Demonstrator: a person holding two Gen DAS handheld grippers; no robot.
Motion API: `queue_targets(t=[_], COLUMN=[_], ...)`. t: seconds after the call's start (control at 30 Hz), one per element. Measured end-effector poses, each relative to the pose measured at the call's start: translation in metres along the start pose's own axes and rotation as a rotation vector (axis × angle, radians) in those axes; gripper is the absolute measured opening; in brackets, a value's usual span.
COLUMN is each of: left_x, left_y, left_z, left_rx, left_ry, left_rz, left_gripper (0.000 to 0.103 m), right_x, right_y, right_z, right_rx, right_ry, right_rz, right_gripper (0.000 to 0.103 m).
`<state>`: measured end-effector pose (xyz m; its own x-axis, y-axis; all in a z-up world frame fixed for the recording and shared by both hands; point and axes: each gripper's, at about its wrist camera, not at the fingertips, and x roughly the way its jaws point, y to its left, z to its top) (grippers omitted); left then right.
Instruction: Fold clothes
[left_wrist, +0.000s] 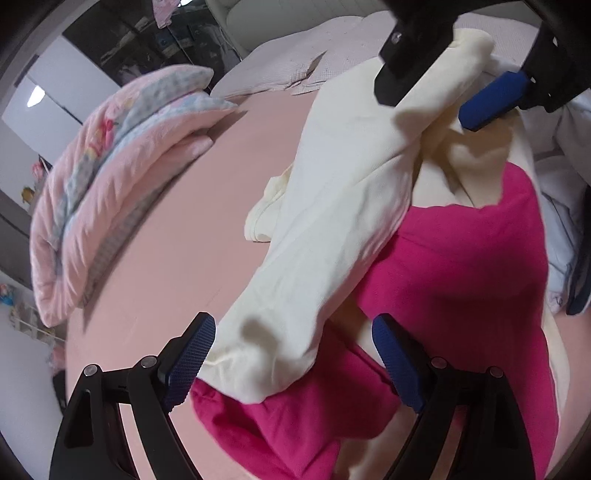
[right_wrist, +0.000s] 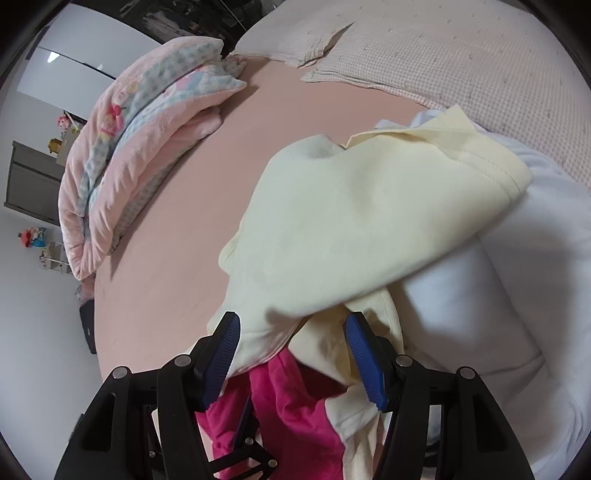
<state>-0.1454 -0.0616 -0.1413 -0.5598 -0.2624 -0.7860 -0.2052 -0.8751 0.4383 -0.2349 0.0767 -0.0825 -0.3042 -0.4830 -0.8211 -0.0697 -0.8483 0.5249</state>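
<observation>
Both pairs of tongs stood spread, neither pinching cloth. The left tongs (left_wrist: 293, 363) straddled the low end of the cream garment (left_wrist: 332, 206), its pads either side of the fabric but apart from it. The right tongs (right_wrist: 291, 363) gaped over the same cream garment (right_wrist: 354, 218) where it bunched above the magenta garment (right_wrist: 295, 406).

The clothes lay in a loose heap on the pink bed (left_wrist: 207, 206), cream draped over magenta (left_wrist: 461, 277), toward 3 o'clock in the left view; a folded pink quilt (left_wrist: 110, 184) sat well apart at 10 o'clock.

To my eye the job in hand was getting a clean hold on the cream piece. Done well, each pair of tongs would close on a single layer at a hem or seam, not a bunch, and keep clear of the magenta cloth beneath, lest both lift together. Then the cream piece could be drawn taut and spread on bare bed.
</observation>
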Motion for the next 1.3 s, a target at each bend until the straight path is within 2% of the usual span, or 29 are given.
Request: queue_targets(t=[0.17, 0.3, 0.33, 0.47, 0.53, 0.67, 0.87, 1.0, 1.03, 1.07, 1.1, 1.17, 1.3], left_x=[0.013, 0.017, 0.017, 0.021, 0.024, 0.029, 0.030, 0.028, 0.028, 0.028, 0.027, 0.026, 0.022], left_y=[0.019, 0.017, 0.015, 0.006, 0.002, 0.000, 0.007, 0.011, 0.012, 0.012, 0.013, 0.016, 0.024], left_z=[0.005, 0.007, 0.008, 0.011, 0.011, 0.012, 0.014, 0.014, 0.014, 0.014, 0.013, 0.012, 0.010], left_rx=[-0.098, -0.093, -0.090, -0.096, -0.099, -0.120, -0.207, -0.258, -0.270, -0.283, -0.294, -0.312, -0.355], left_ry=[0.006, -0.008, -0.013, -0.044, -0.052, -0.064, -0.050, -0.038, -0.036, -0.033, -0.031, -0.039, -0.056], left_rz=[-0.044, -0.011, -0.006, -0.010, -0.002, 0.004, -0.038, -0.074, -0.083, -0.092, -0.101, -0.122, -0.154], left_gripper=[0.087, 0.086, 0.083, 0.055, 0.050, 0.030, 0.021, 0.020, 0.020, 0.020, 0.020, 0.017, 0.017], right_x=[0.007, 0.013, 0.015, 0.020, 0.023, 0.024, 0.028, 0.031, 0.031, 0.031, 0.030, 0.024, 0.016], right_y=[0.002, 0.001, 0.000, -0.002, -0.003, -0.006, -0.008, -0.008, -0.007, -0.004, -0.001, 0.010, 0.034], right_z=[0.009, 0.017, 0.018, 0.020, 0.021, 0.023, 0.029, 0.028, 0.028, 0.028, 0.027, 0.027, 0.026], right_rx=[-0.011, -0.021, -0.024, -0.026, -0.027, -0.033, -0.039, -0.044, -0.051, -0.068, -0.087, -0.138, -0.247], right_ry=[-0.001, -0.006, -0.008, -0.015, -0.019, -0.022, -0.024, -0.041, -0.047, -0.055, -0.064, -0.087, -0.123], right_rz=[-0.021, -0.041, -0.047, -0.067, -0.072, -0.074, -0.074, -0.082, -0.086, -0.094, -0.106, -0.134, -0.179], right_gripper=[0.060, 0.060, 0.060, 0.060, 0.060, 0.060, 0.060, 0.058, 0.048, 0.033, 0.029, 0.012, 0.009])
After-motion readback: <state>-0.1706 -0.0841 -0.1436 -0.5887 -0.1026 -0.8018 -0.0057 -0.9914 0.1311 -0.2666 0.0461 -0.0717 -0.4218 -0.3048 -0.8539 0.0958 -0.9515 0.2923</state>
